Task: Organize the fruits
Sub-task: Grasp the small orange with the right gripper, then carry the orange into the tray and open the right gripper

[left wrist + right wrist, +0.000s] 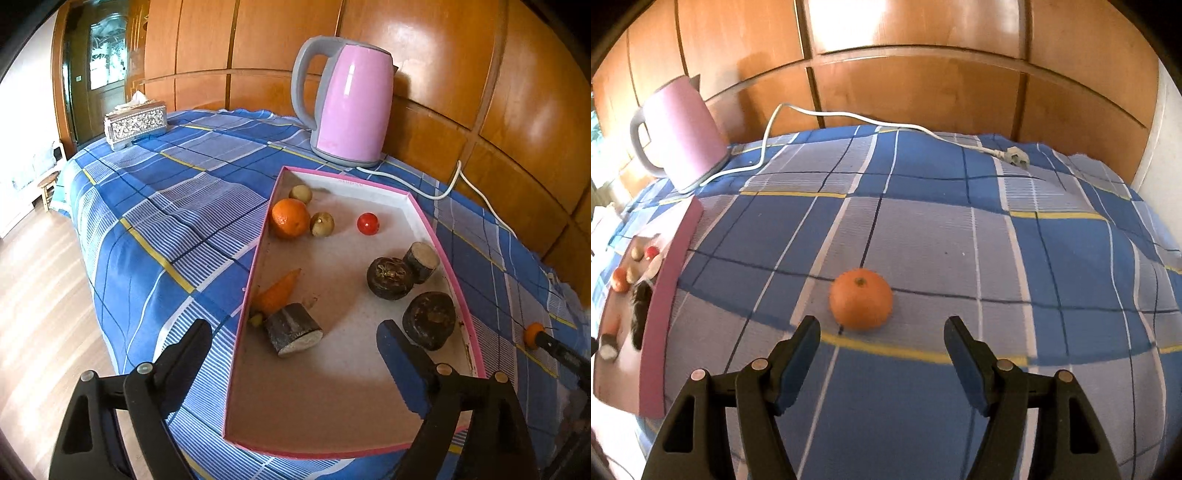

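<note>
On blue plaid cloth point(923, 236), before wood-panelled wall point(923, 92): both tongs released; doorway point(103, 74) perhaps beyond.

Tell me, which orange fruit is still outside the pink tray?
The orange lying on the blue checked cloth, just ahead of the right gripper; the other orange sits inside the tray.

Open left gripper point(293, 341) over fruit-filled pink tray point(242, 325)

kettle point(349, 99) behind the tray point(369, 373), fruit pieces in tray, tangerine point(860, 303) on cloth probably right of tray
</note>
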A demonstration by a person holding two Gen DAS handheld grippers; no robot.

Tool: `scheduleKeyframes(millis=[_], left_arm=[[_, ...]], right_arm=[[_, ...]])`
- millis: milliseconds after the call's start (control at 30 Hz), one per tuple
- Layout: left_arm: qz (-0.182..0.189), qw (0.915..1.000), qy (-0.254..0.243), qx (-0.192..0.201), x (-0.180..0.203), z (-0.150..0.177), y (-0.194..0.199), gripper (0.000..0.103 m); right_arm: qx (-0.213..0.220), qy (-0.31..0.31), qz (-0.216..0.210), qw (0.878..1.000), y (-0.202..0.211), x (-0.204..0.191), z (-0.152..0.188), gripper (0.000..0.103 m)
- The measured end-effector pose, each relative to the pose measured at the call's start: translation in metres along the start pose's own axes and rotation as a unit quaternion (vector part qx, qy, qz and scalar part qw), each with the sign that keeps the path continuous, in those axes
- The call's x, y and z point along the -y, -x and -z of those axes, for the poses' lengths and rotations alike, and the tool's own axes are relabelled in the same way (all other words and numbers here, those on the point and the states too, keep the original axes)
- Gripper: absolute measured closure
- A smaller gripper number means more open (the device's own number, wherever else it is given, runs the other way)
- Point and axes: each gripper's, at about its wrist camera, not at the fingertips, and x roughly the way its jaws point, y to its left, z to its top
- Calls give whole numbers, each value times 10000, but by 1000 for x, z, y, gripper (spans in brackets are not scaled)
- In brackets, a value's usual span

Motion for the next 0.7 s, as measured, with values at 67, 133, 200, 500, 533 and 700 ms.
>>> scheduleKeyframes(millis=[67, 133, 200, 500, 533, 700], left_arm=[[17, 10000, -19, -5, 1, 0, 0, 12], [27, 10000, -33, 24, 2, 0, 1, 12], [18, 10000, -55, 31, 3, 0, 2, 12], [36, 10000, -65, -20, 4, 0, 1, 12], [39, 10000, -76, -20, 5, 1, 2, 12], [62, 9999, -126, -22, 8, 3, 3, 11]], right_arm=[[-40, 13, 23, 10000, -7, -2, -7, 33], [-115, 49, 59, 9999, -15, -4, -11, 35], [-169, 55, 29, 9998, -19, -5, -14, 47], [-130, 355, -33, 9993, -19, -16, -12, 64], [-134, 314, -64, 9994, -18, -14, -12, 64], [-129, 133, -239, 9995, -9, -8, -7, 65]])
